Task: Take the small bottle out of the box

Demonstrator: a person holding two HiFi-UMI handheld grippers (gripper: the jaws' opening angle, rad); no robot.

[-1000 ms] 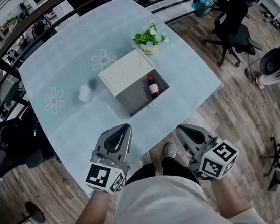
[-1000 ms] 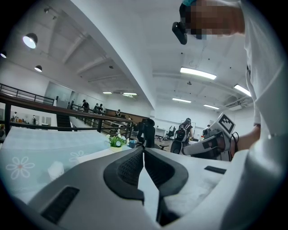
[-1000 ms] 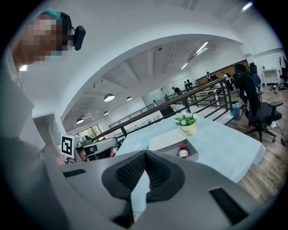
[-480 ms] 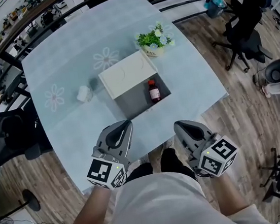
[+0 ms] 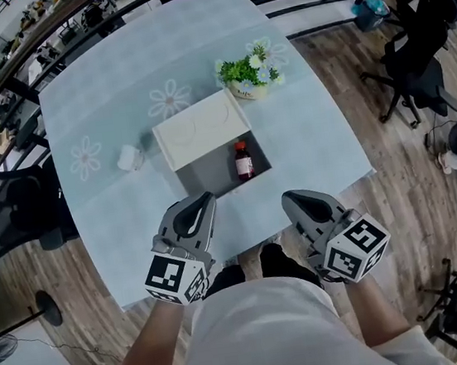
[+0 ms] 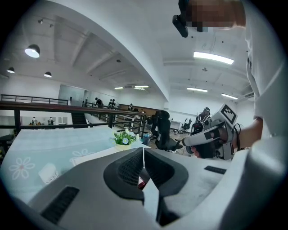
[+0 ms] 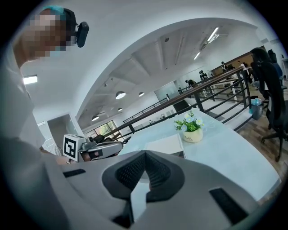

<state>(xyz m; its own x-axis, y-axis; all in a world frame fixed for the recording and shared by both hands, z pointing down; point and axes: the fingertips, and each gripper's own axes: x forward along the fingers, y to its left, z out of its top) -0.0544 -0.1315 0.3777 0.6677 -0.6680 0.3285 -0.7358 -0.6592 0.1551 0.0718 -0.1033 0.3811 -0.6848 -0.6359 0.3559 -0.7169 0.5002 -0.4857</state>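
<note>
- Two grippers are held over the near edge of one pale blue counter [image 5: 314, 137], side by side and apart from each other.
- One small white cup-like thing [image 5: 129, 157] sits on the counter at the left, a little apart from the box.
- The left gripper [image 5: 201, 201] is clenched, its jaws meeting tip to tip with nothing between them.
- One box [image 5: 207, 174] stands mid-counter. One white lid [image 5: 198, 128] covers its far left half, and the near right half lies open and grey.
- One small bottle [image 5: 243, 160], brown with a red cap, stands upright inside the open half, close to the right wall.
- One potted plant [image 5: 247, 73] with white flowers stands just beyond the box's far right corner.
- The right gripper [image 5: 291, 199] is clenched too, with its jaws together on nothing.
</note>
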